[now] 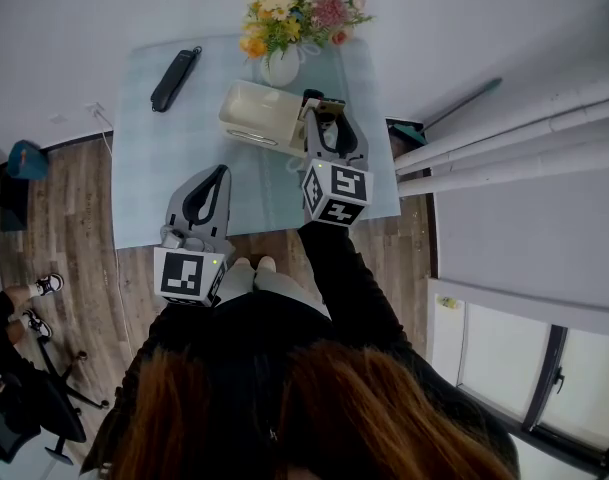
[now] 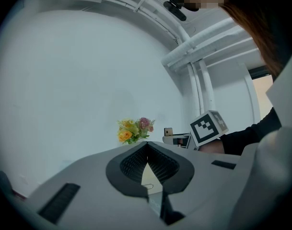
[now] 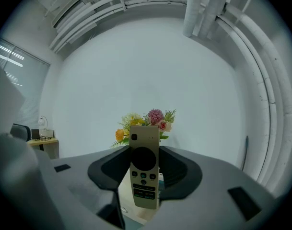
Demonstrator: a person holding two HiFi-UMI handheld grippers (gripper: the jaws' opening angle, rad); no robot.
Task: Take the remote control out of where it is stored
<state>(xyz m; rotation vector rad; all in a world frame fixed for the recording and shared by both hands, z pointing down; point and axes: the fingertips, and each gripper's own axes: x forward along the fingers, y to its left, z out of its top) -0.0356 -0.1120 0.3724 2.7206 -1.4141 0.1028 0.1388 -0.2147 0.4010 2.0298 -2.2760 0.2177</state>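
We count two grippers, two handsets, one box and one vase. The right gripper (image 1: 325, 110) has its jaws closed on the beige remote control (image 3: 145, 176), which stands upright between the pads with its buttons facing the camera. In the head view it sits over the right end of the cream box (image 1: 252, 108); we cannot tell whether its lower end still touches the box. The left gripper (image 1: 218, 174) hangs apart near the desk's front edge, with its jaw tips pressed together and nothing between them. A black handset (image 1: 174, 80) lies flat near the far left corner, well apart from the box. One white vase (image 1: 281, 66) with a mixed bunch of flowers (image 1: 296, 10) stands just behind the box. The desk (image 1: 149, 168) has a pale blue-green top and stands against a white wall. The floor (image 1: 74, 228) is brown wood planks. White pipes (image 1: 514, 133) run along the right side and a dark-framed window (image 1: 504, 358) shows at lower right. An office chair (image 1: 39, 413) with a seated person's legs appears at lower left
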